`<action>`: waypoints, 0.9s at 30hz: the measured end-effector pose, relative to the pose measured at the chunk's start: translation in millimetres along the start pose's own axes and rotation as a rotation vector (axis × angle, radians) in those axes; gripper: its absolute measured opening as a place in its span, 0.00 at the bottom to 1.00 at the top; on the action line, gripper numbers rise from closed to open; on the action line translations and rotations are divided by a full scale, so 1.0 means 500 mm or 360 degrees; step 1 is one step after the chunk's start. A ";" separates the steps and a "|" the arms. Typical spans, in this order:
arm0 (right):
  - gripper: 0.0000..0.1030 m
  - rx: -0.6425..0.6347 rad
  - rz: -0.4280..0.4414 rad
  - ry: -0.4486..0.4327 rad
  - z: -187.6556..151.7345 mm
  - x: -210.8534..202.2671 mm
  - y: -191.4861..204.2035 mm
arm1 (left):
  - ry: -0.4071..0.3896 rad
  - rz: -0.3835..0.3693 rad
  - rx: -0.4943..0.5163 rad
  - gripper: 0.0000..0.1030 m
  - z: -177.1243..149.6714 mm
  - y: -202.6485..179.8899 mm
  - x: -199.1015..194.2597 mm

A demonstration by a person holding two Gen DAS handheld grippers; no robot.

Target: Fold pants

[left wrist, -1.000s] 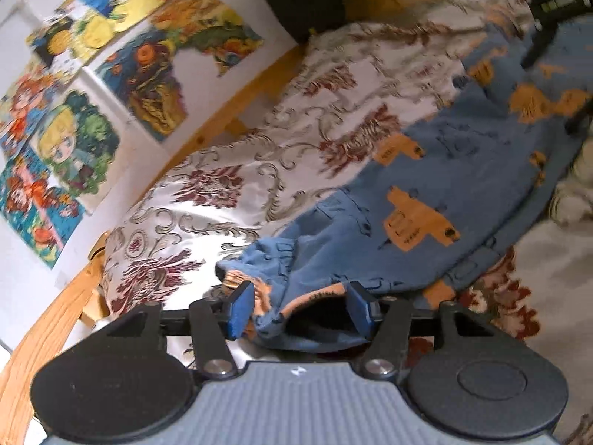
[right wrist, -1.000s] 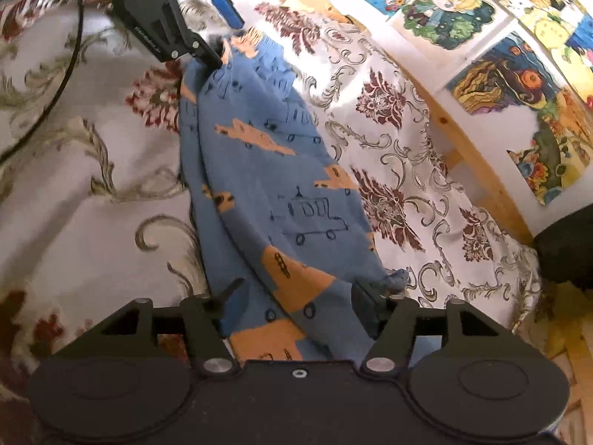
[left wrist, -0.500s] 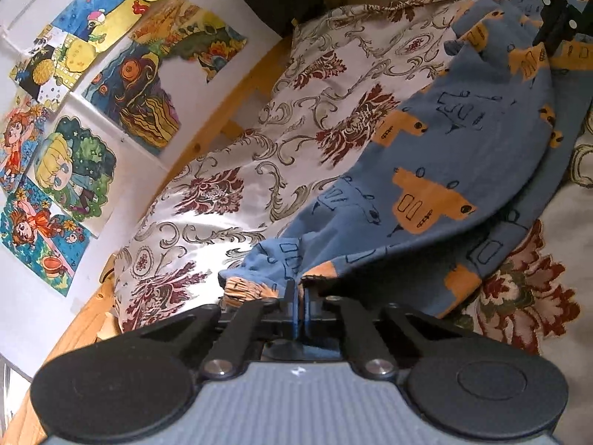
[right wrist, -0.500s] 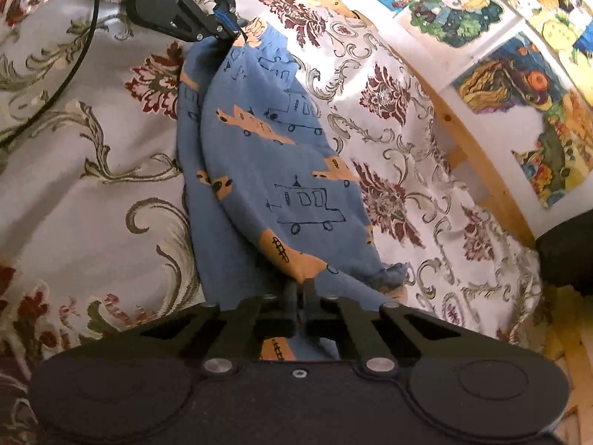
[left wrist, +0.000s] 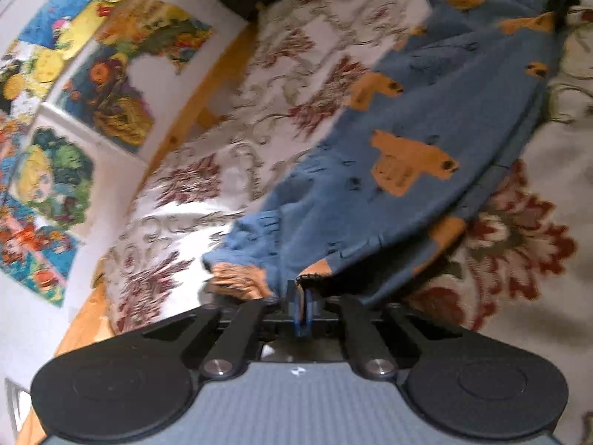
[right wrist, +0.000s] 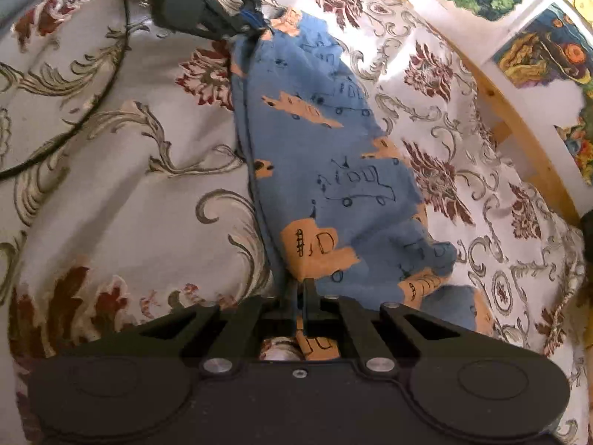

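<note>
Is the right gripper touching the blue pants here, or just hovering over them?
Touching. In the right wrist view the right gripper has its jaws closed on the edge of the blue pants, with printed fabric showing behind the jaws.

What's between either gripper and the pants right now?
Nothing visible. The left gripper and the right gripper are each shut on the pants, one at each end. Only the patterned bedspread lies under and around the cloth.
</note>
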State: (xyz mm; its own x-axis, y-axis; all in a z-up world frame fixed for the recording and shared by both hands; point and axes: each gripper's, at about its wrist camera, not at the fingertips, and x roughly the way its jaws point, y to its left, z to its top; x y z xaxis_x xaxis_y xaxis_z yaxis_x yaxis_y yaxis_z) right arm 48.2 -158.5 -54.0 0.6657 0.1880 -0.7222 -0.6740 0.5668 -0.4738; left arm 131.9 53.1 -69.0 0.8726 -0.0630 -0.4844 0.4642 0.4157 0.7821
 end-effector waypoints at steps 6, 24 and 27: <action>0.63 0.0346 -0.0024 -0.0097 -0.028 -0.064 -0.053 | -0.0081 -0.0062 -0.0196 0.56 0.002 0.029 -0.048; 0.99 0.1893 -0.0261 -0.0134 -0.361 -0.178 -0.269 | -0.0431 -0.0763 -0.0751 1.00 0.282 -0.074 -0.115; 0.99 0.1788 -0.0203 -0.0140 -0.363 -0.164 -0.310 | -0.0415 -0.0796 -0.0784 1.00 0.341 -0.134 -0.087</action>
State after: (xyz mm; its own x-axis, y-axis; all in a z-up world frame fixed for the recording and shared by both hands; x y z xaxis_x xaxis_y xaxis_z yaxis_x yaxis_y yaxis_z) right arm 40.0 -407.2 -12.9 0.7590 0.1076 -0.6421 0.0404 0.9766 0.2113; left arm 89.1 -126.8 -33.4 0.6116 -0.5387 -0.5794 0.7465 0.6355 0.1971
